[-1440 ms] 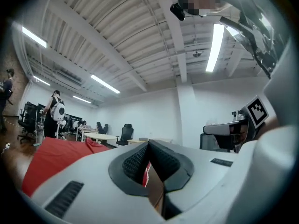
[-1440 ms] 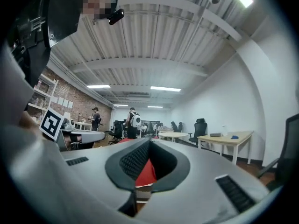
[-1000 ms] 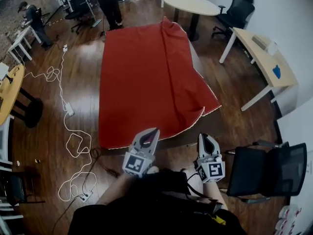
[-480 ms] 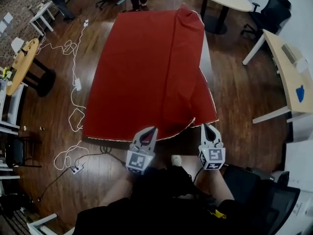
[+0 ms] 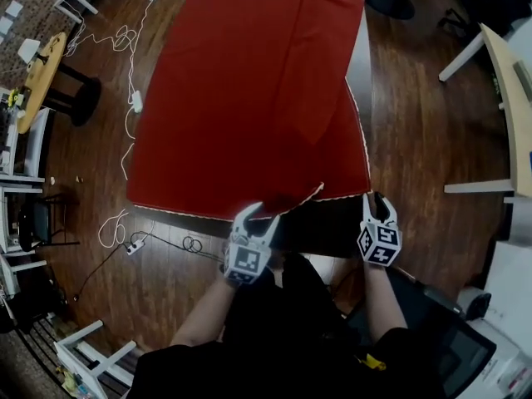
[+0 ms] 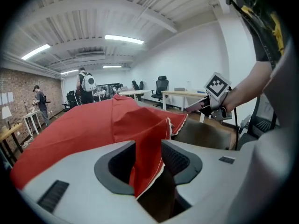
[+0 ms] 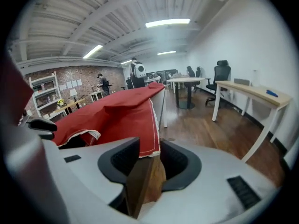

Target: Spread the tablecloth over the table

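The red tablecloth [image 5: 249, 98] covers most of the long table [image 5: 328, 223]; a dark strip of tabletop stays bare at the near end and a grey strip along the right side. The cloth's right near part lies folded and skewed. My left gripper [image 5: 253, 214] is at the near hem. In the left gripper view its jaws [image 6: 148, 155] are opening, and a fold of cloth [image 6: 145, 148] hangs loose between them. My right gripper [image 5: 378, 202] is at the cloth's right near corner. Its jaws [image 7: 149, 157] are opening around the white-trimmed hem [image 7: 147, 141], above the table corner [image 7: 142, 185].
White cables and a power strip [image 5: 133, 102] trail over the wood floor on the left. Beside them is a round yellow table [image 5: 37, 73]. A white desk [image 5: 507, 81] stands on the right, a black chair [image 5: 440, 331] behind my right arm. People [image 6: 85, 85] stand at the room's far end.
Both grippers have moved forward and down from near my body to the cloth's near hem. Their jaws were shut and empty before; now they stand apart with cloth between them.
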Demonstrator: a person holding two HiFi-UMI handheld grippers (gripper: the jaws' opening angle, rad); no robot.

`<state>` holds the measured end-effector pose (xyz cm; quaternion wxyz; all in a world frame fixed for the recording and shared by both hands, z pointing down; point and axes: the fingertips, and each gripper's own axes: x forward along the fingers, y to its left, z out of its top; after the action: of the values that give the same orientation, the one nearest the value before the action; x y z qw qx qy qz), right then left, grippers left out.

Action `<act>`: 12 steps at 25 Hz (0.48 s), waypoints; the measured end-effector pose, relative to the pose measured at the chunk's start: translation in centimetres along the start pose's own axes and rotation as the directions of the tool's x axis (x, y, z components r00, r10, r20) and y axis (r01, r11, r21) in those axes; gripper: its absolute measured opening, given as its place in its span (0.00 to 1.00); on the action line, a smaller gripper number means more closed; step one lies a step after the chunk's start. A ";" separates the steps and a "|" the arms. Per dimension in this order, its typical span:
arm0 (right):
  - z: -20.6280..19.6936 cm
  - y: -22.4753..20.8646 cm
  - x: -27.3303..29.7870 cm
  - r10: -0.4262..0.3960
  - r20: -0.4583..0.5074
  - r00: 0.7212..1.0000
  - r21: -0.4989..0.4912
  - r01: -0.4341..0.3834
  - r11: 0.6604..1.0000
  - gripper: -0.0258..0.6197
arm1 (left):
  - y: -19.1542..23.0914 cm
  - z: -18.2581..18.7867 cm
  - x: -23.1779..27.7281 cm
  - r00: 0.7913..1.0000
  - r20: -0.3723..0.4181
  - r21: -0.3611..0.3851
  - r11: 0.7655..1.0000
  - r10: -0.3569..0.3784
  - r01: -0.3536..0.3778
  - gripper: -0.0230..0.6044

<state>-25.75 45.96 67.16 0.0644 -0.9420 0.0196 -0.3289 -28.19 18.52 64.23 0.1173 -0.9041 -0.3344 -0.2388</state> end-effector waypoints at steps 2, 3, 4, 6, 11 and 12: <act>-0.4 -0.1 1.2 0.013 -0.021 1.000 0.041 -0.012 0.999 0.30 | 0.1 -0.6 0.6 1.000 -0.028 0.028 1.000 0.002 -0.002 0.37; -0.4 -0.1 1.8 0.021 -0.025 0.999 0.058 -0.020 0.998 0.36 | 0.2 -0.8 1.1 0.999 -0.043 0.044 0.999 0.004 -0.002 0.38; -0.4 0.0 2.5 0.030 -0.028 0.999 0.071 -0.028 0.997 0.36 | 0.2 -1.0 1.6 0.998 -0.057 0.057 0.998 0.005 -0.002 0.38; -0.3 0.2 3.4 0.047 -0.035 0.998 0.088 -0.044 0.995 0.36 | 0.0 -1.7 2.3 0.996 -0.084 0.070 0.998 0.005 0.001 0.38; -0.6 0.4 4.8 0.049 -0.079 0.996 0.068 -0.043 0.997 0.22 | -0.5 -3.0 3.9 0.988 -0.152 0.086 0.996 0.002 0.011 0.38; -0.7 0.2 4.7 0.040 -0.083 0.996 0.051 -0.036 0.998 0.19 | -0.7 -3.0 4.0 0.988 -0.155 0.086 0.996 -0.002 0.016 0.38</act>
<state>-22.46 45.30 70.55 0.0930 -0.9249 0.0323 -0.3674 -27.04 20.14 68.88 0.1812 -0.8754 -0.3383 -0.2939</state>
